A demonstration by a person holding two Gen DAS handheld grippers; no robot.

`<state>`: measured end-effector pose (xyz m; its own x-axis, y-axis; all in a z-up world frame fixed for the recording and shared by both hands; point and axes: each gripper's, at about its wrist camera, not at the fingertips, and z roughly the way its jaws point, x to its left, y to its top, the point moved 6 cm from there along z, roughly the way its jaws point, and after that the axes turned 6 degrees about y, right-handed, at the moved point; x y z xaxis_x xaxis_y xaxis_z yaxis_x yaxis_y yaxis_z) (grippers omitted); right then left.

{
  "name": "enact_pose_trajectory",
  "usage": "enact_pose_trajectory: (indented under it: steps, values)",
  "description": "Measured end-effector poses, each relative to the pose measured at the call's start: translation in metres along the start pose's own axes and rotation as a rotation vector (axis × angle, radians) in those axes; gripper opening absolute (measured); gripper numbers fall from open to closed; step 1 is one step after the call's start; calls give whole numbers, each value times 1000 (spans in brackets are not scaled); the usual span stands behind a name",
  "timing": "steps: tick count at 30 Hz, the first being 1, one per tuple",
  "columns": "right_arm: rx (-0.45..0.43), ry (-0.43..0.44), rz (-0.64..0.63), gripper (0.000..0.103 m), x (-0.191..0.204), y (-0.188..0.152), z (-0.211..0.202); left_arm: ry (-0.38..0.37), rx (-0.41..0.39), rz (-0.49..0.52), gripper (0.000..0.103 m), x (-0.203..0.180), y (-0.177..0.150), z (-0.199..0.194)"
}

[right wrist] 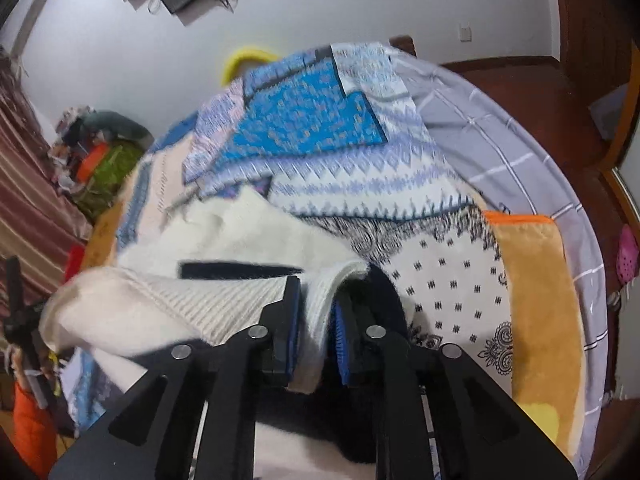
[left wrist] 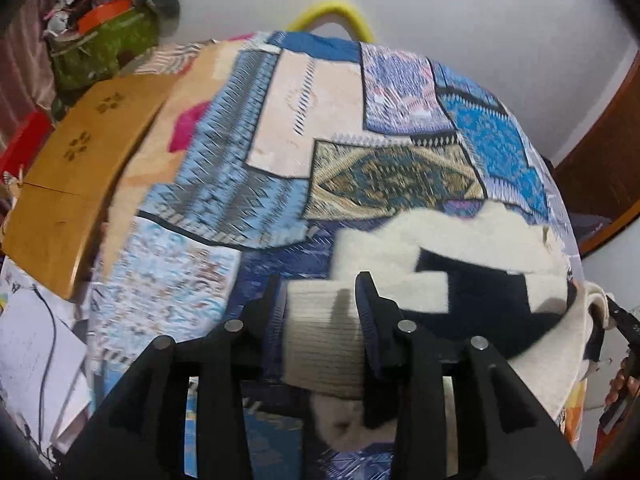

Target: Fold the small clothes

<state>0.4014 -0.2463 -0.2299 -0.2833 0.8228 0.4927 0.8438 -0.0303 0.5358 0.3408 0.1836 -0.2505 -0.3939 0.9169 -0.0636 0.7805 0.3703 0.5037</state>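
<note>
A cream knit sweater (left wrist: 460, 240) with navy blocks lies on a patchwork blanket (left wrist: 280, 140) on a bed. My left gripper (left wrist: 320, 300) is shut on its ribbed cream cuff (left wrist: 324, 340), which bunches between the fingers. My right gripper (right wrist: 318, 304) is shut on a ribbed cream edge of the same sweater (right wrist: 224, 236), with navy fabric beside the right finger. The right gripper also shows at the far right of the left wrist view (left wrist: 624, 320). Most of the sweater body lies ahead of both grippers.
A wooden headboard (left wrist: 76, 168) runs along the bed's left side. Cluttered bags and an orange box (left wrist: 104, 12) sit at the back left. Papers and a cable (left wrist: 40, 340) lie left of the bed. A grey checked sheet (right wrist: 520, 152) and an orange-yellow blanket (right wrist: 536, 280) lie to the right.
</note>
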Motion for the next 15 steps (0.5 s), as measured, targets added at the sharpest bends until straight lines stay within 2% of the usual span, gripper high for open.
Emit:
enact_pose_trajectory:
  steps: [3, 5, 7, 12, 15]
  values:
    - [-32, 24, -16, 19, 9, 11, -15, 20, -22, -12, 42, 14, 4, -12]
    - [-60, 6, -37, 28, 12, 16, -25, 31, -33, -13, 46, 22, 3, -19]
    - [-105, -21, -65, 41, 15, 21, -37, 53, -40, 8, 48, 29, -4, -26]
    - [-90, -44, -89, 43, 11, 14, -45, 106, -25, 81, 52, 44, -37, -33]
    - [-44, -61, -107, 43, 9, 0, -41, 99, 3, 143, 54, 43, -63, -34]
